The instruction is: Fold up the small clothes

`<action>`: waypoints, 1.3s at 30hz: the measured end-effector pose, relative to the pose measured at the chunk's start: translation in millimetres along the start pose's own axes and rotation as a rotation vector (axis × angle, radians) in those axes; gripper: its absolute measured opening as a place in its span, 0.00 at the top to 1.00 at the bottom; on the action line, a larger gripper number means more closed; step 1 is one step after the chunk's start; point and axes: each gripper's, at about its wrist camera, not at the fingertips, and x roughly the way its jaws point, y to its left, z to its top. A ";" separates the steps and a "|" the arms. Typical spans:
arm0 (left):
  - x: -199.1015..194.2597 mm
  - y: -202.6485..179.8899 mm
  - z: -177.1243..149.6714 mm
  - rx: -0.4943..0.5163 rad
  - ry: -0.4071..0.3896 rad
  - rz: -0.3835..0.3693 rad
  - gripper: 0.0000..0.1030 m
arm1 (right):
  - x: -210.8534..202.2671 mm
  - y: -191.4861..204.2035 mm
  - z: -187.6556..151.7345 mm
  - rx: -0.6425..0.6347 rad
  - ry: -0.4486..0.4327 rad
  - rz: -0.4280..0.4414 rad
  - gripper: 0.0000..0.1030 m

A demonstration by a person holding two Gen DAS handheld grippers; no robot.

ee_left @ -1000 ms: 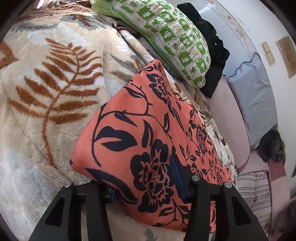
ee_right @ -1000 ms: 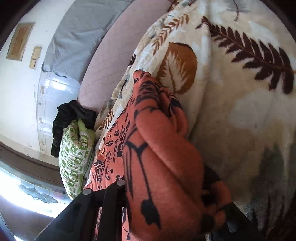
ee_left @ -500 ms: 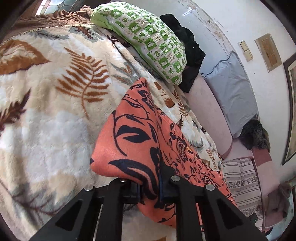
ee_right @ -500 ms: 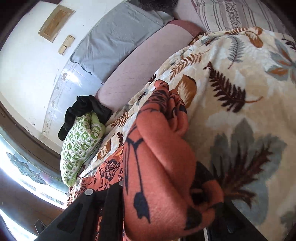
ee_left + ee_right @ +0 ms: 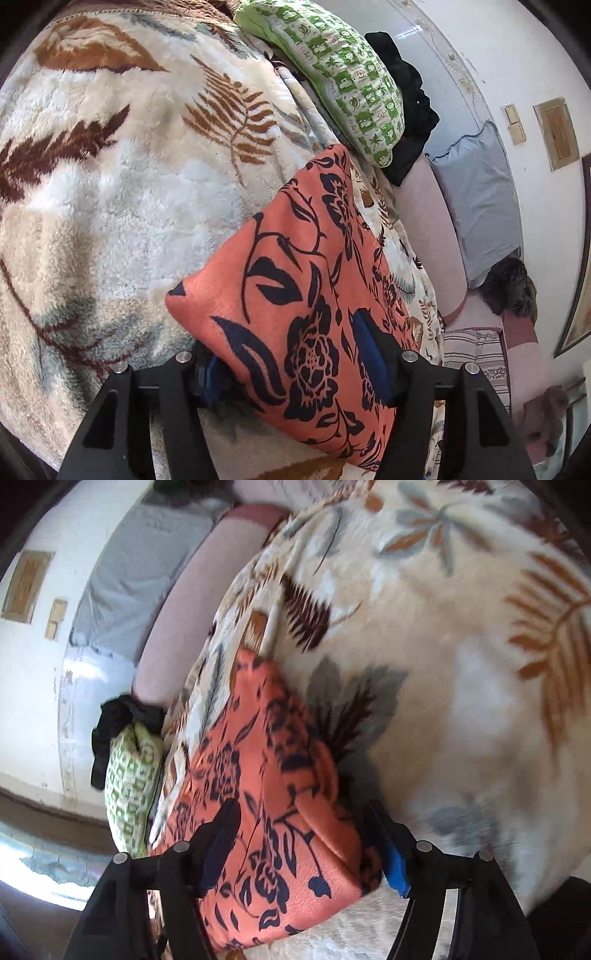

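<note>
Left wrist view: orange floral garment (image 5: 295,295) bears no readable writing.

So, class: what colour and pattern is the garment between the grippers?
Orange garment with a dark navy floral print, clearest in the left wrist view.

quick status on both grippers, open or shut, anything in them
Left gripper: jaws opening, orange floral garment between them, no longer pinched.
Right gripper: jaws opening, the same garment's folded edge between them, released.
</note>
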 end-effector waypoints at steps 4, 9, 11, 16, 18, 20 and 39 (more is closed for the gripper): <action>0.2 -14.2 -2.6 0.053 -0.037 -0.013 0.45 | -39.8 8.2 11.2 -0.115 -0.167 -0.002 0.35; 5.3 -42.1 -6.0 0.223 -0.086 0.057 0.79 | -2.7 84.9 -27.9 -0.458 -0.004 0.053 0.67; 10.8 -40.7 -5.8 0.208 -0.069 0.063 0.74 | 24.9 118.5 -55.8 -0.587 0.077 0.043 0.68; 21.9 -28.5 -1.2 0.143 -0.022 0.052 0.48 | 89.2 182.4 -104.7 -0.752 0.187 0.015 0.68; 21.3 -31.2 0.2 0.177 -0.036 0.068 0.62 | 108.9 199.7 -111.5 -0.750 0.206 0.008 0.68; 22.3 -32.9 1.5 0.197 -0.032 0.067 0.80 | 135.6 210.1 -113.5 -0.748 0.227 -0.033 0.68; -4.4 -99.4 -31.4 0.546 -0.113 0.025 0.86 | 81.2 119.2 -96.0 -0.676 0.444 0.127 0.67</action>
